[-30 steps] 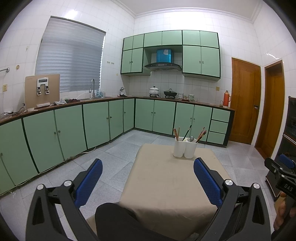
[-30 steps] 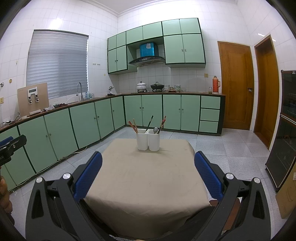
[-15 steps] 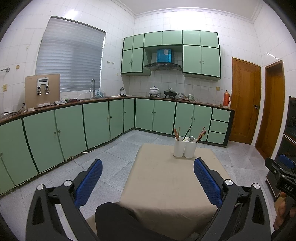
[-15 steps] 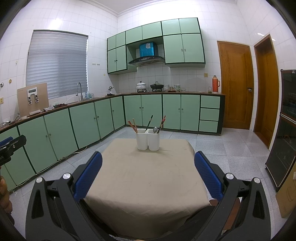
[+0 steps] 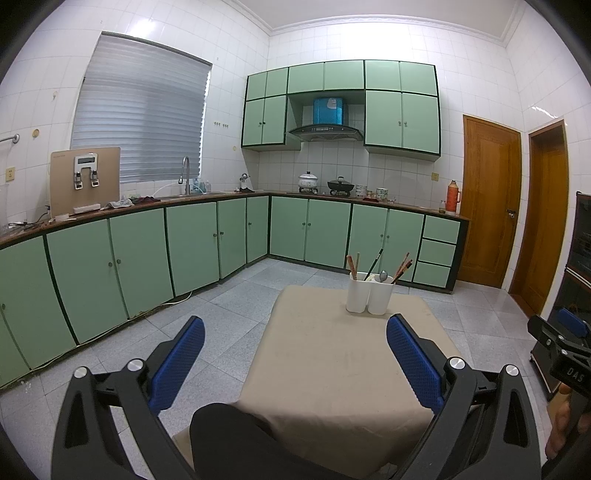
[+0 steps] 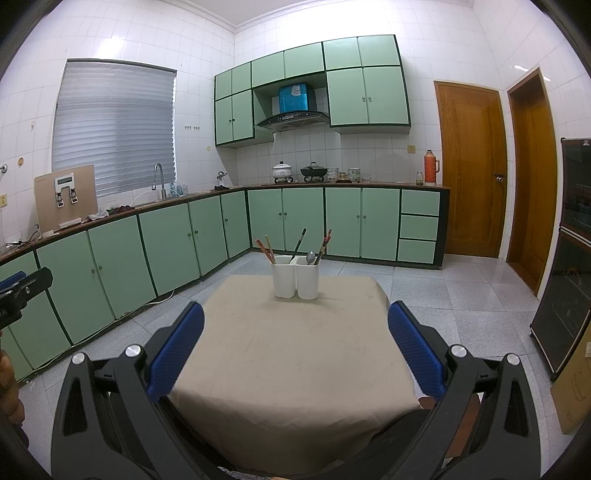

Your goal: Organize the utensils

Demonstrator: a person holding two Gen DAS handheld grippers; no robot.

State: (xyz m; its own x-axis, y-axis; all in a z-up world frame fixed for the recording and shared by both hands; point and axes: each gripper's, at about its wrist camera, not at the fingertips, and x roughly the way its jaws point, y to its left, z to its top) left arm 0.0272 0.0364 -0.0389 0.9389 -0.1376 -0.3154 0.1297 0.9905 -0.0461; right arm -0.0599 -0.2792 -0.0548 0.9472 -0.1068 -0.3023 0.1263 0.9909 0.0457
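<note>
Table [image 6: 295, 354] under beige cloth carries a white twin-cup holder [image 6: 295, 276] near its far edge, with chopsticks [image 6: 266, 246] and a spoon [image 6: 310, 256] upright inside. Left tool [image 5: 295, 360] and right tool [image 6: 295, 347] hover at the near edge, fingers spread wide, holding nothing.

White-tiled walls [image 6: 122, 33], green cabinets [image 6: 207, 232], grey tiled floor [image 6: 461, 295], blinded window [image 6: 114, 125], two wooden doors [image 6: 469, 170].
</note>
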